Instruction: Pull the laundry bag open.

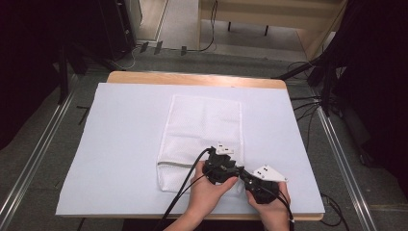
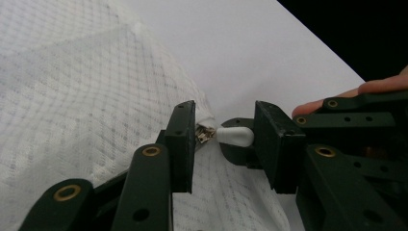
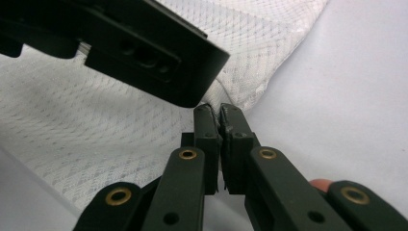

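Note:
A white mesh laundry bag (image 1: 202, 125) lies flat on the pale sheet (image 1: 120, 144), with its grey zipper (image 1: 175, 164) running across near the front end. Both grippers meet at the bag's front right corner. In the left gripper view, my left gripper (image 2: 223, 139) is open, its jaws standing either side of the metal zipper slider (image 2: 204, 133) and the white zipper pull (image 2: 236, 136). My right gripper (image 3: 220, 115) is shut on that pull, with the left gripper's black jaw just above it. The bag's mesh (image 3: 96, 125) spreads out behind.
The sheet covers most of a wooden table (image 1: 192, 78). Black cables (image 1: 185, 187) trail from the grippers over the front edge. Beyond the table are metal rails (image 1: 38, 149), floor cables and dark stands.

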`<action>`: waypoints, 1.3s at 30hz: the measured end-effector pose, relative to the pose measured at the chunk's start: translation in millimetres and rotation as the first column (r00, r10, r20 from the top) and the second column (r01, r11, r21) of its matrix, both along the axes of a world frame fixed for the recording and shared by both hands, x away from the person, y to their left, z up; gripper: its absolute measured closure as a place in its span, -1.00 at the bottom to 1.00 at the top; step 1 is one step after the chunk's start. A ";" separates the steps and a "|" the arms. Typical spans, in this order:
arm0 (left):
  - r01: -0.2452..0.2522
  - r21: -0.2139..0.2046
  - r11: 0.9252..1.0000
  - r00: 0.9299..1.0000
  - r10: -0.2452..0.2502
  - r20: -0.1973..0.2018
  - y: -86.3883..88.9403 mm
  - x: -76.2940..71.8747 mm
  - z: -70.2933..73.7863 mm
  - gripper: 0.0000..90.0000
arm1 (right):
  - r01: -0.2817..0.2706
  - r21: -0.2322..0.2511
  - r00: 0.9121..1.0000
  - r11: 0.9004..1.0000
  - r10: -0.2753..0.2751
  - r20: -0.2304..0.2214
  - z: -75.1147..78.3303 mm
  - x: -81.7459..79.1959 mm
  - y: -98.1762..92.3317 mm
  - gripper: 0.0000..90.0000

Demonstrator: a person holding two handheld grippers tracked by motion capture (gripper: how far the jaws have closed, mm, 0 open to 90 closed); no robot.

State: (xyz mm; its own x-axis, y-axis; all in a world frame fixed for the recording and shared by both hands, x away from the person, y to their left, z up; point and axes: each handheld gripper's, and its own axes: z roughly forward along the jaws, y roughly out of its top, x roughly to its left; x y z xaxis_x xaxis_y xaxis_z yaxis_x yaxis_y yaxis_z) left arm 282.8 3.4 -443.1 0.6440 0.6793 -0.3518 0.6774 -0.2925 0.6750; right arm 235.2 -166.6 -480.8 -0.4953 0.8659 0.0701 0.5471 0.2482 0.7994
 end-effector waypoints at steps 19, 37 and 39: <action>0.019 -0.068 0.998 0.998 -0.023 -0.060 18.0 2.5 -11.0 0.78 | 0.010 0.023 1.000 1.000 -0.010 0.022 3.6 -1.0 -3.1 0.96; 0.045 -0.075 0.996 0.998 -0.049 -0.051 21.5 5.3 -13.7 0.95 | -0.001 0.012 1.000 1.000 0.000 0.028 3.9 -1.9 -1.4 0.97; 0.045 -0.075 0.996 0.998 -0.049 -0.048 21.8 5.2 -13.8 0.95 | -0.001 0.016 1.000 1.000 0.001 0.027 4.6 -1.7 -1.4 0.97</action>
State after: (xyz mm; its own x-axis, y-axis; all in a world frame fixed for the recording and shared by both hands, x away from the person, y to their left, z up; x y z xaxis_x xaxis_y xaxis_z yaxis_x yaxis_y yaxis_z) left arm 288.0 25.2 -457.0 0.6550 0.6197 -0.4323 0.6973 -0.2753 0.6618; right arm 233.4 -168.1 -476.1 -0.4980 0.8643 0.0705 0.5250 0.2359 0.8178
